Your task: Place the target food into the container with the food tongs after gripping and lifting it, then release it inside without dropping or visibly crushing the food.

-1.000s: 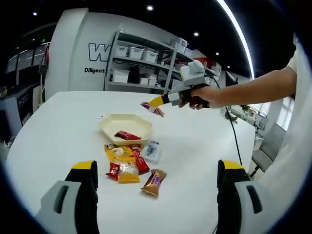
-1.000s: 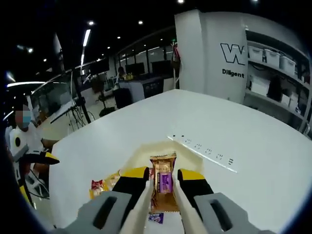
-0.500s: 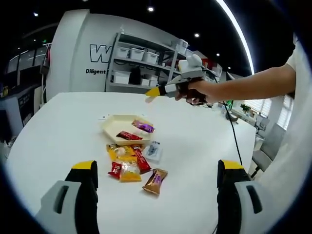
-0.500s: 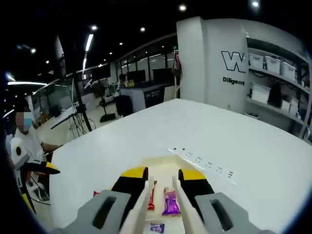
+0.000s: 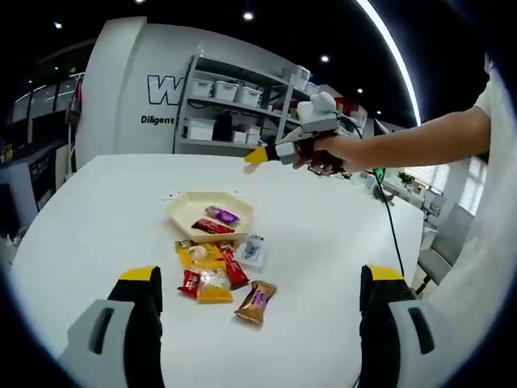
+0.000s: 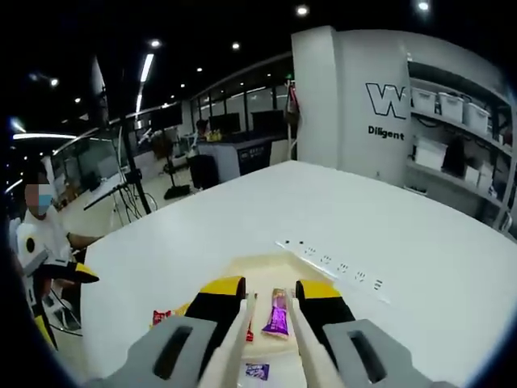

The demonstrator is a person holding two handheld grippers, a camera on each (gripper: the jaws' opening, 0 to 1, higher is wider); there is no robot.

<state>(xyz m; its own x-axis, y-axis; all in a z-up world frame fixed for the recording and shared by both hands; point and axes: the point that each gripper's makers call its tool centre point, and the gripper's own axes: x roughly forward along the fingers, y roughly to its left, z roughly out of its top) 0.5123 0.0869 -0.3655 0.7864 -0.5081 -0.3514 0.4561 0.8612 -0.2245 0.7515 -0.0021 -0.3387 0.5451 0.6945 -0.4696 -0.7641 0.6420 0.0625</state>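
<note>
The purple snack (image 6: 275,313), clamped in my right gripper (image 6: 270,301) a second earlier, lay in the tray (image 5: 184,212) just ahead of its parted, empty jaws; my left gripper (image 5: 260,284) stayed wide open, holding nothing.

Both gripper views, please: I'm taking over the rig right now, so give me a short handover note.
Left gripper: open, empty, low over the round white table.
Right gripper: open, empty, above the shallow cream hexagonal tray.
In the tray: a purple-wrapped snack and a red-wrapped bar.
Done: two snacks are in the tray.
Left: a loose pile beside the tray, including yellow packets, a brown wrapped candy and a clear blue-print sachet.
</note>
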